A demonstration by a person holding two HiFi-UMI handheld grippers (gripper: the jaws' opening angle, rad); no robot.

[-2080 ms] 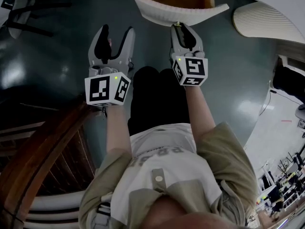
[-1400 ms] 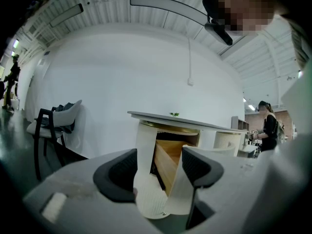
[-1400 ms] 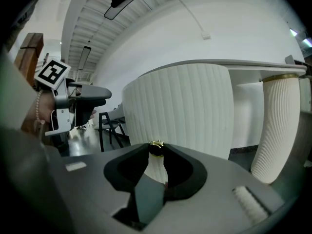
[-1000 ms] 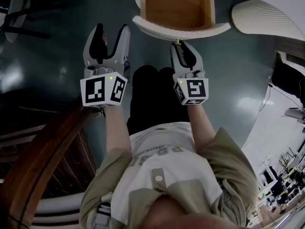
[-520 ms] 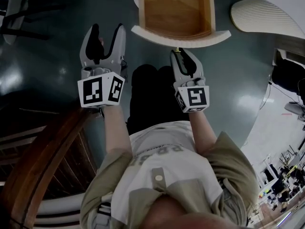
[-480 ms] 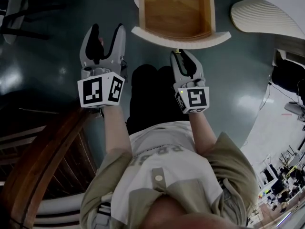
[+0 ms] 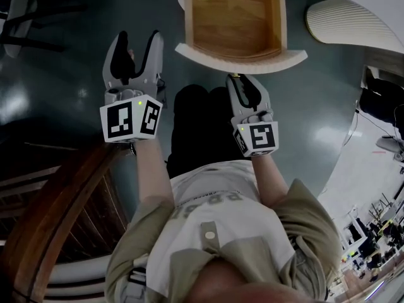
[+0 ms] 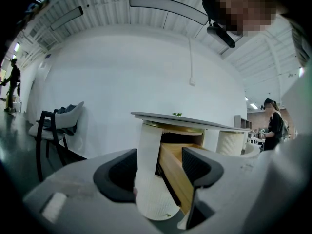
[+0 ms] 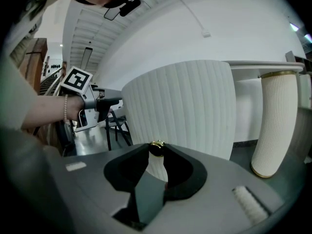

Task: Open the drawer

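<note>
No word or number reads with certainty. Below the drawer [image 7: 235, 17], across the chest of the person's white shirt [image 7: 218, 235], there is a row of raised pale letters, upside down in the head view and creased, so not legible. The smaller line beside it is too fine to read. Below the drawer front, the marker cubes on the left gripper [image 7: 134, 43] and right gripper [image 7: 243, 84] carry black-and-white square codes only.
</note>
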